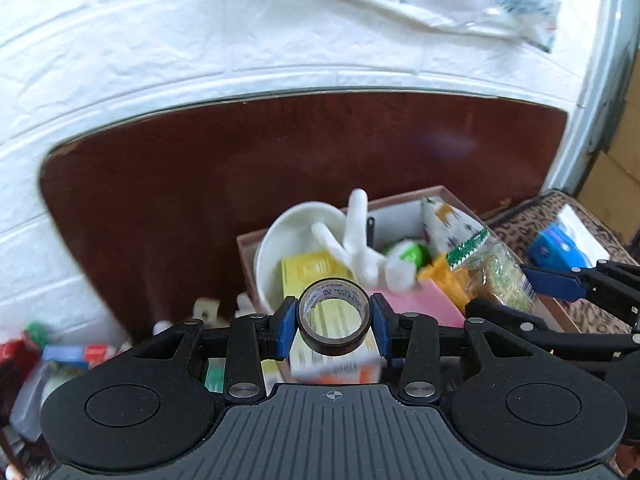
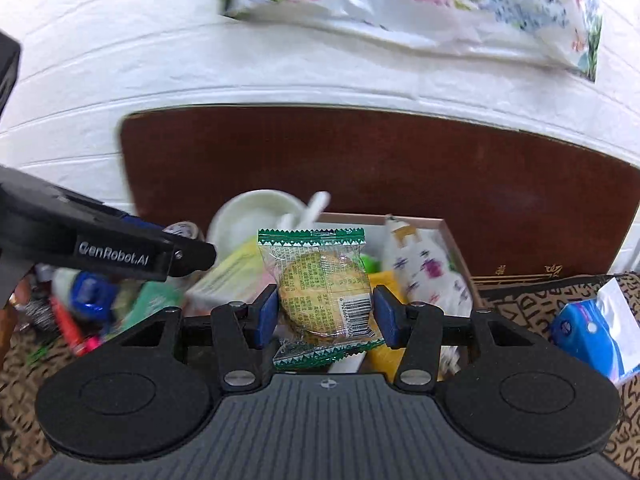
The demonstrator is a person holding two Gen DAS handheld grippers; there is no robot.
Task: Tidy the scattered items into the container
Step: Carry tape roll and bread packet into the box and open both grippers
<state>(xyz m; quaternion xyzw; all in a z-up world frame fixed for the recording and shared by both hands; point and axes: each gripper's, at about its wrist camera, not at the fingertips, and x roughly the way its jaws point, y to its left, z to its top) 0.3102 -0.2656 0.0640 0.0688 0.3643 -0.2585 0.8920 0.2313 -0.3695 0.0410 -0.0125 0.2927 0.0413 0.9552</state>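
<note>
Tape roll [image 1: 333,322] clamped in left gripper [image 1: 333,326], biscuit packet [image 2: 324,292] in right gripper [image 2: 325,312]: release only once above the box [image 1: 404,197] ahead.

One tape roll [image 1: 333,322], one wrapped biscuit [image 2: 324,292], one box [image 1: 400,200], one bowl [image 1: 288,232].

Leopard-print surface [image 2: 520,304] bearing pink box [image 2: 456,248], blue tissue pack [image 2: 584,328], scattered clutter [image 2: 80,304].

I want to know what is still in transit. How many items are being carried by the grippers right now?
2. A tape roll sits between the left gripper fingers, and a wrapped biscuit between the right gripper fingers, both in front of the box.
</note>
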